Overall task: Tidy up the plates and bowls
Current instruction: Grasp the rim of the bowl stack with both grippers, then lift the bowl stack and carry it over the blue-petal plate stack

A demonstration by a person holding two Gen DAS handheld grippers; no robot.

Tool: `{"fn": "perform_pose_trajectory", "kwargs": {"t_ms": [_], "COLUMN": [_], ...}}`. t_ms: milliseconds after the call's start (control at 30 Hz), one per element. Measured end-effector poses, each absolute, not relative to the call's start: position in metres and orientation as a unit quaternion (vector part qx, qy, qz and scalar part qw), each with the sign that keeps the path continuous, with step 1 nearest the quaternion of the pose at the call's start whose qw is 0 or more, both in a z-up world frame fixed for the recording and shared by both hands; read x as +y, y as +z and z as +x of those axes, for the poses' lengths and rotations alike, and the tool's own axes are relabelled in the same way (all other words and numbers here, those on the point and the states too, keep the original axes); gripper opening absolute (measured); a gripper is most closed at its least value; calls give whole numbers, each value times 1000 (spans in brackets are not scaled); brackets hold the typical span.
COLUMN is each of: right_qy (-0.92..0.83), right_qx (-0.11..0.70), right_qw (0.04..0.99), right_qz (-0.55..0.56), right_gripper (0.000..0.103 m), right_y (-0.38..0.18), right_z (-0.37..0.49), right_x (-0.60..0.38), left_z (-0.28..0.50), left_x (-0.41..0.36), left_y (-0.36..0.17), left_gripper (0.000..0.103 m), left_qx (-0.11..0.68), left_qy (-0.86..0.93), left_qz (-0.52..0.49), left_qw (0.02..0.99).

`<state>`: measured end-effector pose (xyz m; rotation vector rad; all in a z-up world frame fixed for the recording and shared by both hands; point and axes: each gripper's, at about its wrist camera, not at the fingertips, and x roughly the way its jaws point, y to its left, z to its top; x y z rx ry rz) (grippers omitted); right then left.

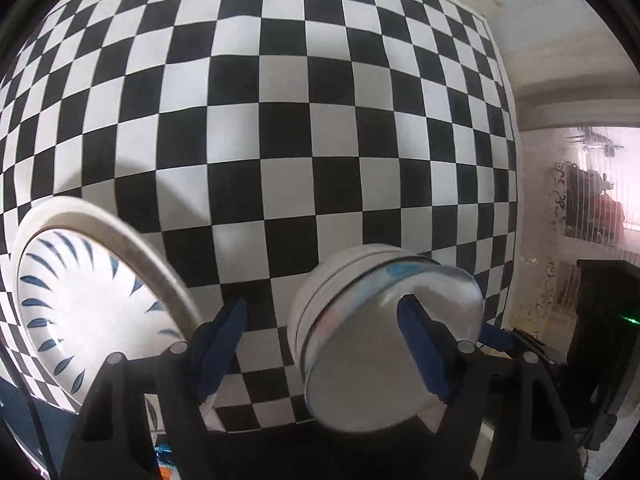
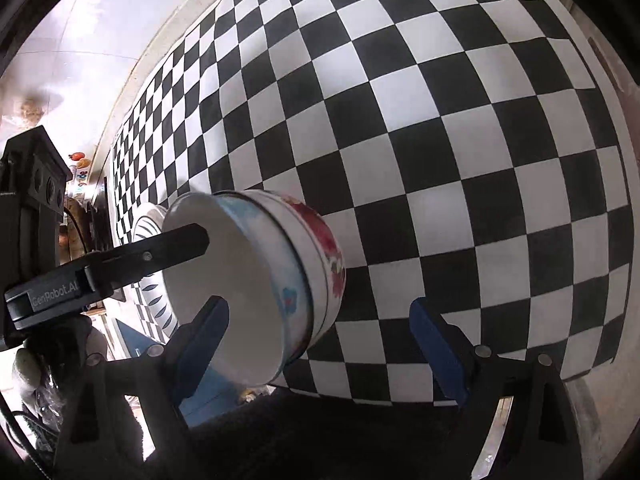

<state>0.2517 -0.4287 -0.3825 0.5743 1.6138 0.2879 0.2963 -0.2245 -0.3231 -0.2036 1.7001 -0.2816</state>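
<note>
A stack of nested white bowls (image 1: 340, 280) with red and blue flowers (image 2: 320, 248) stands on the checkered cloth. My left gripper (image 1: 322, 302) is open and straddles the near-left wall of the bowl: one finger (image 1: 420, 344) reaches inside, the other (image 1: 224, 340) stays outside, and neither pad presses. The right wrist view shows that same inner finger (image 2: 180, 244) inside the bowl. My right gripper (image 2: 320, 304) is wide open. Its left finger (image 2: 204, 340) is over the bowl's inside and its right finger (image 2: 436, 352) is over the cloth. A plate with blue leaf strokes (image 1: 92, 292) lies left of the bowls (image 2: 154, 292).
The black and white checkered cloth (image 1: 280, 120) covers the table to its edges. The near edge runs just under both grippers (image 2: 400, 400). A dark cabinet (image 1: 600, 320) stands off the table's right side, by a bright window. Pale floor tiles (image 2: 100, 20) lie beyond the far edge.
</note>
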Motion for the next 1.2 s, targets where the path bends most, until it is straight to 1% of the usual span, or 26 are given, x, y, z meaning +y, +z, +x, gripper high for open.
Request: {"fn": "perform_pose_trajectory", "kwargs": {"t_ms": [367, 400, 467, 533, 633, 700, 733, 833, 900, 1200], "right_qy": [129, 132, 137, 146, 157, 168, 172, 169, 170, 172], "right_qx": [721, 723, 726, 728, 732, 723, 723, 719, 716, 717], "right_qw": [632, 628, 623, 617, 605, 611, 603, 612, 616, 611], "right_qz": [254, 256, 257, 260, 272, 276, 289, 284, 282, 288], "right_gripper": [94, 94, 93, 93, 84, 65, 59, 59, 59, 59], "right_y": [-410, -414, -421, -429, -439, -437, -440, -438, -438, -430], "right_z": [268, 270, 271, 274, 277, 281, 283, 284, 284, 279], "right_x": [-426, -424, -421, -415, -408, -404, -402, -397, -395, -390], "left_z": [299, 299, 299, 299, 301, 301, 300, 300, 298, 294], "left_x": [-243, -245, -248, -248, -244, -242, -241, -238, -235, -230], "left_y": [-348, -352, -360, -365, -367, -368, -368, -365, -361, -356], "left_gripper": [75, 69, 62, 59, 59, 58, 57, 53, 48, 48], "left_qx": [762, 764, 770, 771, 768, 765, 763, 758, 755, 751], "left_qy": [-154, -158, -161, -163, -172, -176, -179, -179, -176, -170], "left_qz": [-75, -76, -71, -70, -83, -88, -91, -96, -89, -92], "left_qw": [624, 621, 614, 612, 611, 614, 615, 620, 626, 632]}}
